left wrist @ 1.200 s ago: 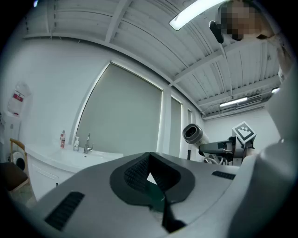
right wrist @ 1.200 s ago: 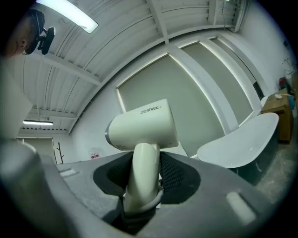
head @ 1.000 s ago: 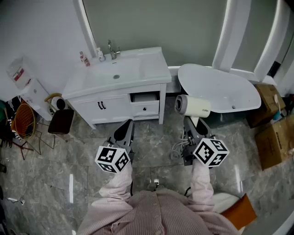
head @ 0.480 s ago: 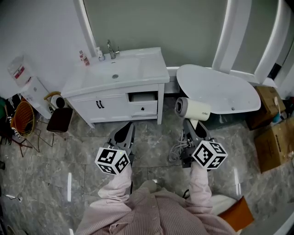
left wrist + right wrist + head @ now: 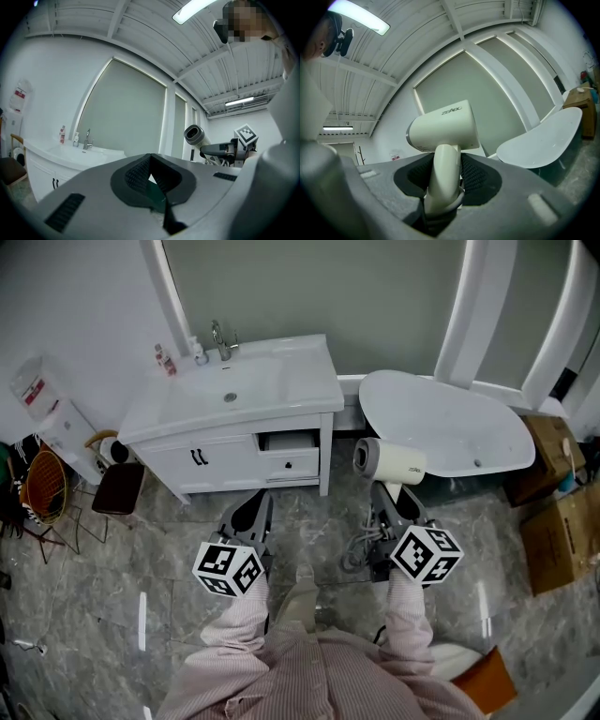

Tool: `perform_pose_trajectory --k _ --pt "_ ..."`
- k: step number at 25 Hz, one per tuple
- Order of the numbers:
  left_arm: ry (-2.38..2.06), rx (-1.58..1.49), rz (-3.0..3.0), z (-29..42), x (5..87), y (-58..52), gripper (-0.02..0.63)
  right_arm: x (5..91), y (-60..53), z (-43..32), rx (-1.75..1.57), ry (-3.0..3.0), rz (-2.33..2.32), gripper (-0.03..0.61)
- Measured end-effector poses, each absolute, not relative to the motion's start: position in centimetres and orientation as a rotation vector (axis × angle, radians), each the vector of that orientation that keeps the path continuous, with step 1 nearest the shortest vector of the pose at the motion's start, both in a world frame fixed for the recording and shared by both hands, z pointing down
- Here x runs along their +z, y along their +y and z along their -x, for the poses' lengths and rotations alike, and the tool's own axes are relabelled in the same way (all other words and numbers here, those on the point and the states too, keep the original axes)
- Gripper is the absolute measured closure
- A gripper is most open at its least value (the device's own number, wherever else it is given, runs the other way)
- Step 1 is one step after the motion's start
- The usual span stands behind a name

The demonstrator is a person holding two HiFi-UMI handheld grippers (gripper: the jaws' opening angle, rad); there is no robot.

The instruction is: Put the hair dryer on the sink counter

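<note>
A cream hair dryer (image 5: 390,461) (image 5: 443,133) (image 5: 194,135) is held upright by its handle, with my right gripper (image 5: 390,495) (image 5: 445,178) shut on it; its cord (image 5: 361,545) hangs below. The nozzle points left toward the white sink counter (image 5: 309,381) (image 5: 108,153), which stands ahead and to the left with a basin and a faucet (image 5: 221,337). My left gripper (image 5: 251,514) (image 5: 152,176) hangs in front of the cabinet, shut with nothing between its pads.
A white bathtub (image 5: 450,427) lies right of the vanity. Small bottles (image 5: 169,360) stand by the faucet. A water dispenser (image 5: 52,418), a dark stool (image 5: 120,487) and a wire basket (image 5: 45,491) are at the left; cardboard boxes (image 5: 562,521) at the right. The floor is grey marble tile.
The view has shifted slightly; the vanity and tub sit a little nearer and higher. Both grippers keep their poses, the dryer still held.
</note>
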State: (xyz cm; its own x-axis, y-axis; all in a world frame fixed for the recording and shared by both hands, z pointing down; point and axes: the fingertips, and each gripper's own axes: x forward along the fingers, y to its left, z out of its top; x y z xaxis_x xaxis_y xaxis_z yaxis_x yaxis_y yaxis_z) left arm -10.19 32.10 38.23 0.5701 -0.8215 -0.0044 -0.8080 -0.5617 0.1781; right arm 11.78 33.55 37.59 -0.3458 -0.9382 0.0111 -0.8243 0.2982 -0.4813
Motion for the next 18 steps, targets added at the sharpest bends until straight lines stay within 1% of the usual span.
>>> perform_pose_trajectory --k 7,18 --pt "-1.372 -0.148 -2.636 9.9 38.7 25.0 0.617 38.1 26.9 -11.9 -0.595 2.311 1.614 0.414" --pt "-1.327 -0.148 -2.651 9.7 37.6 10.6 0.617 37.6 13.2 -11.6 -0.613 2.294 1.634 0.414"
